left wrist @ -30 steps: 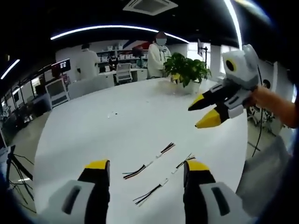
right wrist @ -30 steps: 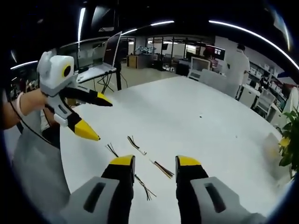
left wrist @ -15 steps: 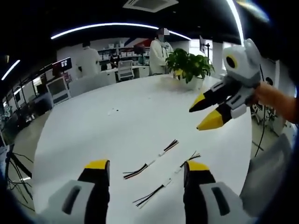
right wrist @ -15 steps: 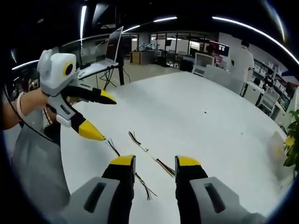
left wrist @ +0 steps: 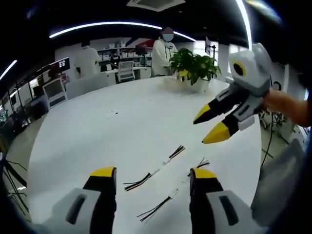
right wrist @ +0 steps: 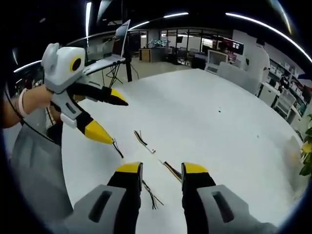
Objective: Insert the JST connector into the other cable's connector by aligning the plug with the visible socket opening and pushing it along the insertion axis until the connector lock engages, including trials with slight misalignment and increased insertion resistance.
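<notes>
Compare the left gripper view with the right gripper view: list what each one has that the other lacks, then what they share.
Left gripper view: a potted plant at the table's far edge and a person in white behind it.

Right gripper view: an open laptop on a stand.

Shared: the white table with loose wire leads lying on it, and both grippers, left gripper and right gripper, jaws apart, empty.

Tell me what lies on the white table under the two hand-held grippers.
On the white table lie two cables with loose wire ends. The left hand-held gripper partly covers the nearer one. No connector detail can be made out.
</notes>
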A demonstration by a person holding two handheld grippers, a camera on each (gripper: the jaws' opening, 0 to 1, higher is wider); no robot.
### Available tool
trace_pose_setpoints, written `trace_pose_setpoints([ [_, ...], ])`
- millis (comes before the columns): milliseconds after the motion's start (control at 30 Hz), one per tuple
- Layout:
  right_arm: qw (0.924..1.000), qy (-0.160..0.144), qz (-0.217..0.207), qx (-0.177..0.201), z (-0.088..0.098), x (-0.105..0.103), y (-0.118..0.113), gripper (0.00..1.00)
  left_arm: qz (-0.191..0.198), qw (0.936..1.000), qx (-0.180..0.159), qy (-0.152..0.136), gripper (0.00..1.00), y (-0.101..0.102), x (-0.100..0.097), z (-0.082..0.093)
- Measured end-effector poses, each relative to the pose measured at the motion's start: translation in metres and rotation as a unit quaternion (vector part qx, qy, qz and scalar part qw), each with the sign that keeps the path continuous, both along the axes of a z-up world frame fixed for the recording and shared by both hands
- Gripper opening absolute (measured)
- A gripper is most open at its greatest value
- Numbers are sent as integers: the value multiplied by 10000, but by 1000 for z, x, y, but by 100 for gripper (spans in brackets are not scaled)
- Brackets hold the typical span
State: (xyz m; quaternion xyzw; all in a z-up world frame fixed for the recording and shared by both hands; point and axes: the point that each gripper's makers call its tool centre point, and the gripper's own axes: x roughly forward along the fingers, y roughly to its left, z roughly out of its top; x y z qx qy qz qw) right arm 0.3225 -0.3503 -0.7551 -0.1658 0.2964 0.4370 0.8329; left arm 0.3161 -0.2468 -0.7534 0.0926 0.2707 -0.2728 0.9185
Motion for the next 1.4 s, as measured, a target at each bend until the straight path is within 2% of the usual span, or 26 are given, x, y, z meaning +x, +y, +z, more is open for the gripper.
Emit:
trace_pose_setpoints([
  [67, 10000, 2, 11, -4, -1, 0, 0, 29, -78, 9999, -56, 130, 53, -3, -3, -4],
  [167, 10000, -13, 52, 3, -3, 0, 1, 28, -201, 9996, -188, 107, 49, -9, -4, -4],
  [433, 9999, 87, 98, -38, -14, -2, -2, 26, -622, 9981, -2, 34, 46, -21, -5, -12],
  [500, 9998, 90, 144, -62, -16, -3, -2, 26, -658, 9978, -16, 121, 42, -22, -5, -17],
  [700, 9993, 31, 336, -187, -21, -2, -2, 26, -704, 9972, 55, 230, 42, -20, -2, -28],
  [933, 9987, 49, 441, -239, -26, 4, -1, 26, -803, 9964, 224, 145, 40, -14, 5, -29],
  [1133, 9982, 23, 531, -288, -28, 6, -2, 25, -911, 9954, 290, -20, 26, -12, 11, -28],
  [1400, 9967, 35, 754, -303, -34, 7, -4, 24, -937, 9950, 334, -47, 25, -7, 15, -29],
])
